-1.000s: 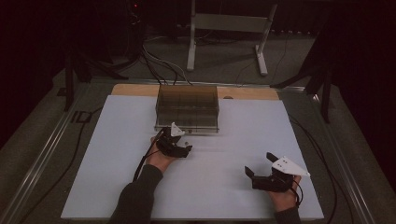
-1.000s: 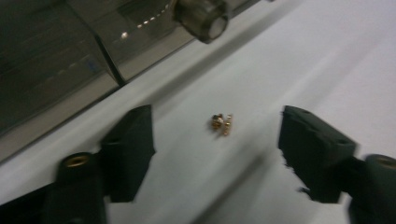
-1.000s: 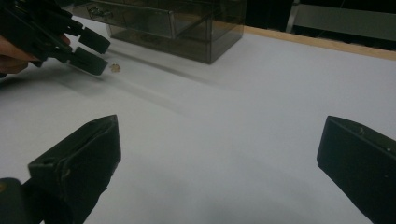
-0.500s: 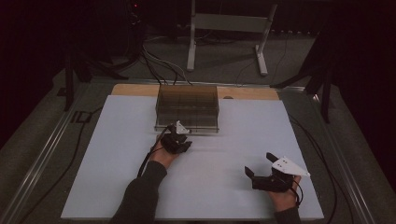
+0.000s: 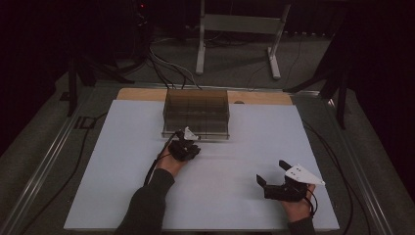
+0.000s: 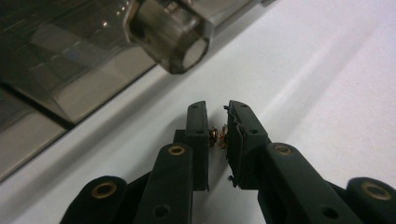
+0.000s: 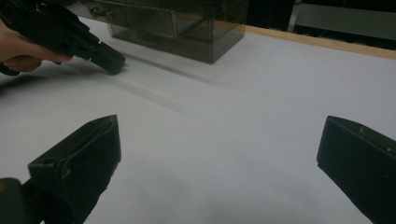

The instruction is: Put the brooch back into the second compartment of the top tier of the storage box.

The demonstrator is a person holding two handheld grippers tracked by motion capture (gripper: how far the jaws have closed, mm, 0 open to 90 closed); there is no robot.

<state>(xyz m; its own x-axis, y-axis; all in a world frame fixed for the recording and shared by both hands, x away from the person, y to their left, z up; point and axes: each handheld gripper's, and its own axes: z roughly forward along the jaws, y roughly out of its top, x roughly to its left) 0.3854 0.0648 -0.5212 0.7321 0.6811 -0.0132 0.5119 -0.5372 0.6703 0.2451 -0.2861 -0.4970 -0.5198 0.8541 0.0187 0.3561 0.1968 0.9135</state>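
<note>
A smoky clear drawer box stands at the back middle of the white table top. My left gripper sits just in front of it, low over the table. In the left gripper view its jaws are almost together, pinching a small gold-coloured object that I cannot identify. A round drawer knob of the box is close ahead, up and to the left. My right gripper rests at the front right, wide open and holding nothing. The right gripper view shows the left gripper farther off before the box.
A wooden strip runs along the table's far edge. Beyond it stand a metal frame and cables on the floor. A cable trails from each gripper. Bare white surface lies between the two hands.
My left gripper has crept slightly forward toward the drawer box. The right gripper has stayed still and open.
</note>
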